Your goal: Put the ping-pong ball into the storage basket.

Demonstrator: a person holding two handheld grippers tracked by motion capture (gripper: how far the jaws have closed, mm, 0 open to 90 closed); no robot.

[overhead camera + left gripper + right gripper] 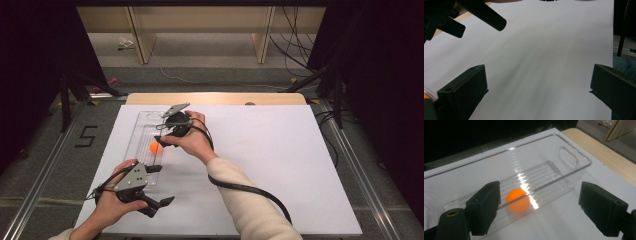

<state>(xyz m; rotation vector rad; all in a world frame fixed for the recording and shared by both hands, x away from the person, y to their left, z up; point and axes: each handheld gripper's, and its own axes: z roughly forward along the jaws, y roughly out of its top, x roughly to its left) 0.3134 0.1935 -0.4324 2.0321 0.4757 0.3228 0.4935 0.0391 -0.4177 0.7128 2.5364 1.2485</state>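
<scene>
High view: right hand angled over clear tray, fingers apart.

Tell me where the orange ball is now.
The orange ball lies inside the clear plastic bin at the left of the table in the high view, just before the open right gripper.

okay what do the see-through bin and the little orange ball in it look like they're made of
The bin looks like clear hard plastic with a glossy finish: the white table surface shows through its walls, light glints on the ribbed floor, and a handle slot is moulded into one end. The orange ball looks like smooth matte plastic, perhaps a ping-pong ball; its even colour and soft sheen suggest that, though the material can't be confirmed.
</scene>
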